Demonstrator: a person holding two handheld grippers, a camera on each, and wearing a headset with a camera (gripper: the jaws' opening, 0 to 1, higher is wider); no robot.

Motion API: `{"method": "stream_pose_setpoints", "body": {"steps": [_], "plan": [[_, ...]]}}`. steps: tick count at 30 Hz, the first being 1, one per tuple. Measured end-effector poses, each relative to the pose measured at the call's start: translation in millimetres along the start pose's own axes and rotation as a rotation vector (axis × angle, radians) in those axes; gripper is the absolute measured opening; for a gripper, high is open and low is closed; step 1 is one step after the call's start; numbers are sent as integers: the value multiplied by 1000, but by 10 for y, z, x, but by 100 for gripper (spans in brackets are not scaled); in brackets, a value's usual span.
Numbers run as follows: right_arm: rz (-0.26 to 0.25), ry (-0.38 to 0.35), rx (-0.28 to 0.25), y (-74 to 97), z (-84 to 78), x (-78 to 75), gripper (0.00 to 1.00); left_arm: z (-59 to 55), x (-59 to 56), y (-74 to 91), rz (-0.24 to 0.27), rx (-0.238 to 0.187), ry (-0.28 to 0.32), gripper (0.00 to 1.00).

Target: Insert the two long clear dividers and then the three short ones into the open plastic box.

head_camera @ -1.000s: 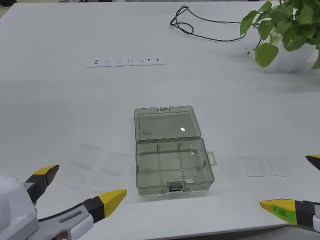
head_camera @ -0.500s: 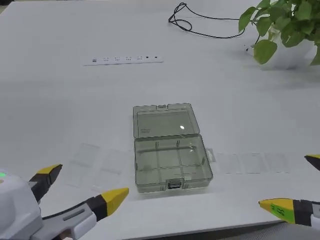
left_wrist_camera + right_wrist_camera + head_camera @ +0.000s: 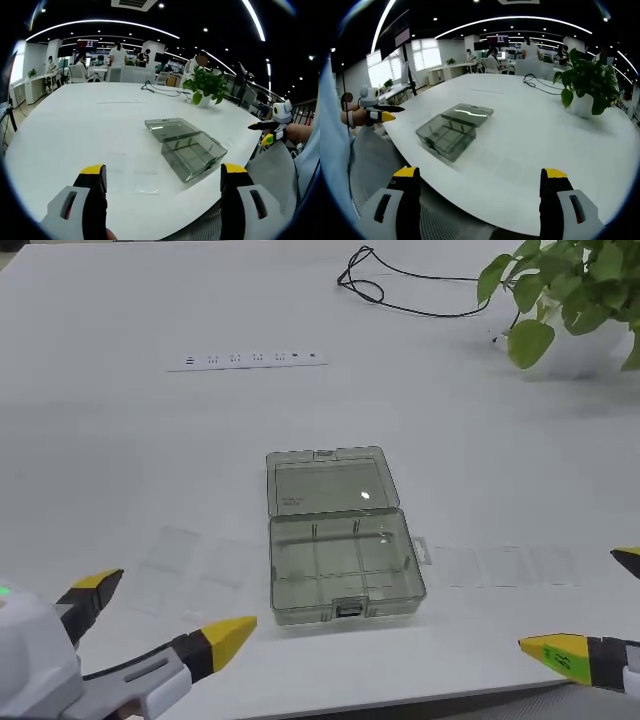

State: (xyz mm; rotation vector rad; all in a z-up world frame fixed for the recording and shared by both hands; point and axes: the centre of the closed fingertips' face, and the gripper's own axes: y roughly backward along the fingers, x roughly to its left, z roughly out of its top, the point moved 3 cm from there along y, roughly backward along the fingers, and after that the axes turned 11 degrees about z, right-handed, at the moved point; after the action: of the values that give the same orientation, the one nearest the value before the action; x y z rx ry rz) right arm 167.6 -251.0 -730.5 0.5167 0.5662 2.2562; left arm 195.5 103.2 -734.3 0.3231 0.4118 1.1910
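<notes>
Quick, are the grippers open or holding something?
Left gripper: open, holding nothing.
Right gripper: open, holding nothing.

bare table rings box; plant far off

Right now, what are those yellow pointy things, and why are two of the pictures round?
The yellow points are the tips of two hand-held grippers, a bit like big tongs. A person holds the left gripper and the right gripper. Both are open and hold nothing.

The head view comes from a camera on the person's head, looking down at the white table. The two round pictures come from small cameras that ride on the grippers and look out between their tips.

On the table sits an open plastic box with its lid laid back. Faint clear dividers lie flat on both sides of it. Farther off are a power strip, a black cable and a potted plant.
</notes>
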Motion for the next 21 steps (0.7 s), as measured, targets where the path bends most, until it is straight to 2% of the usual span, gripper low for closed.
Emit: {"method": "stream_pose_setpoints", "body": {"steps": [10, 17, 21], "plan": [[6, 4, -5, 5, 41, 19, 100, -11, 59, 2, 8, 6, 10, 96], [4, 10, -3, 7, 66, 24, 100, -69, 83, -35, 17, 41, -12, 93], [6, 6, 1, 12, 55, 32, 100, -61, 63, -36, 10, 37, -17, 93]]}}
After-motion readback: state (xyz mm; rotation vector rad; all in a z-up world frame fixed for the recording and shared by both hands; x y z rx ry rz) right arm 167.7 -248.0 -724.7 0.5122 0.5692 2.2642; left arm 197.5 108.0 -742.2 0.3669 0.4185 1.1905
